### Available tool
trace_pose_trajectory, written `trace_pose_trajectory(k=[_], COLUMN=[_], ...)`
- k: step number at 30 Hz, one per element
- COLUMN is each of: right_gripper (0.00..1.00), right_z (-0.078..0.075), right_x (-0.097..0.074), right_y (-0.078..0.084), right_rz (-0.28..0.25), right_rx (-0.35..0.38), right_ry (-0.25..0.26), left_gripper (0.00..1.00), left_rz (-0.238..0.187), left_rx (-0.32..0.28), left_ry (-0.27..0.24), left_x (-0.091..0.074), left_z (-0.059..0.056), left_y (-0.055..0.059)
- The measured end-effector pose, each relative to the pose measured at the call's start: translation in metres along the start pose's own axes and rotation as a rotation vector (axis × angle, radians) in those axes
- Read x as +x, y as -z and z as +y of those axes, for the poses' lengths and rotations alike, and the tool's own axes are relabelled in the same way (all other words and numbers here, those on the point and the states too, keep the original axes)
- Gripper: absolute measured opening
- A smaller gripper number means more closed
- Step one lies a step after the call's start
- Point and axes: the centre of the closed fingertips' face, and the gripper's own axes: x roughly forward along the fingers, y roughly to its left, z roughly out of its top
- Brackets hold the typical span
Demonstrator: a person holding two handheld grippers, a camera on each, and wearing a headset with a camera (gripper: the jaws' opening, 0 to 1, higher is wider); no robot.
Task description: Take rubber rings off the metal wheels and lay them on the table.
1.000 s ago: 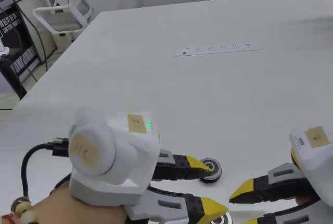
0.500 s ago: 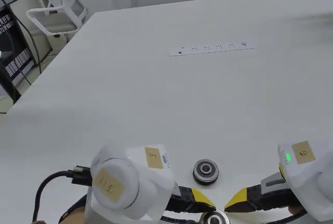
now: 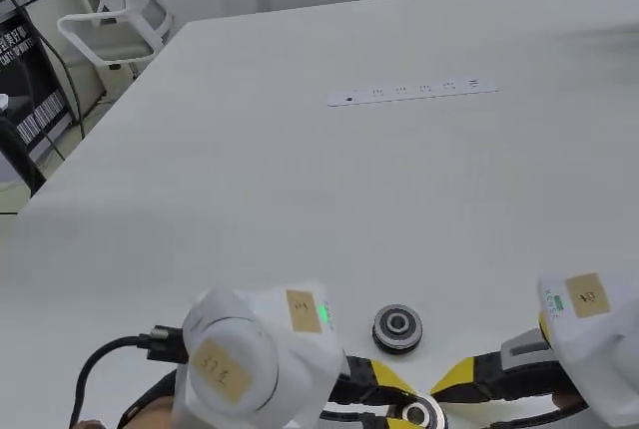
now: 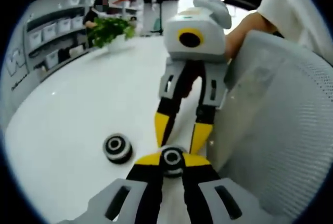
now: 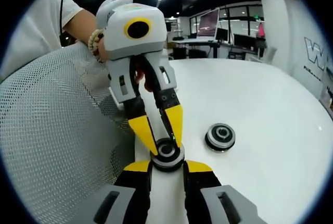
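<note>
Two metal wheels with black rubber rings lie near the white table's (image 3: 300,170) front edge. One wheel (image 3: 397,328) (image 4: 117,148) (image 5: 220,136) lies free on the table. The other wheel (image 3: 417,413) (image 4: 173,160) (image 5: 167,154) is held between both grippers, which meet nose to nose. My left gripper (image 3: 384,401) (image 4: 172,160) comes in from the left with its yellow tips closed against this wheel. From the right, my right gripper (image 3: 449,396) (image 5: 167,166) has its tips pressed on the same wheel.
A flush socket strip (image 3: 414,92) runs across the table's middle. A white chair (image 3: 110,20) stands past the far left corner. A grey mesh chair back (image 4: 270,130) (image 5: 52,140) is close behind the grippers. A potted plant (image 4: 109,28) stands far off.
My left gripper has dropped away from the free wheel and closed on the near one. The right gripper has edged left onto the same wheel. The free wheel has stayed put.
</note>
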Motion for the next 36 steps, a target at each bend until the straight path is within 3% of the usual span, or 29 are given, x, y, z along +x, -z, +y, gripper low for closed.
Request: trace_pose_trajectory(k=[6, 9, 10, 14, 19, 21, 23, 29, 32, 36], right_gripper=[0.18, 0.13, 0.12, 0.02, 0.00, 0.00, 0.00, 0.00, 0.00, 0.00], right_z=[0.000, -0.003, -0.001, -0.006, -0.005, -0.008, -0.012, -0.015, -0.015, -0.012], right_x=[-0.002, -0.003, -0.003, -0.005, -0.005, -0.007, -0.010, -0.013, -0.015, -0.014], right_y=[0.001, 0.007, 0.005, 0.008, 0.007, 0.008, 0.007, 0.003, -0.006, -0.006], right_rz=[0.010, 0.041, 0.018, 0.039, 0.055, 0.060, 0.041, -0.050, -0.113, -0.095], right_rx=[-0.027, -0.012, 0.029, -0.016, -0.029, 0.020, 0.124, 0.396, 0.457, 0.451], right_ry=[0.005, 0.012, 0.003, 0.029, 0.034, 0.049, 0.059, 0.013, -0.008, -0.015], left_gripper=[0.14, 0.14, 0.14, 0.14, 0.14, 0.14, 0.14, 0.14, 0.13, 0.13], left_rz=[-0.004, -0.004, -0.005, -0.005, -0.005, -0.005, -0.004, -0.005, 0.001, 0.011], left_rx=[-0.004, -0.004, -0.003, -0.006, -0.010, -0.009, -0.009, -0.009, 0.006, 0.007], left_ry=[0.000, 0.000, 0.000, 0.000, -0.002, -0.004, -0.006, -0.009, -0.008, -0.003], left_x=[0.002, 0.003, 0.004, 0.006, 0.007, 0.007, 0.008, 0.010, 0.010, 0.011], left_z=[0.001, 0.002, 0.002, 0.004, 0.006, 0.006, 0.007, 0.009, 0.009, 0.010], left_y=[0.000, 0.001, 0.000, 0.001, 0.002, 0.002, 0.002, 0.002, 0.003, 0.003])
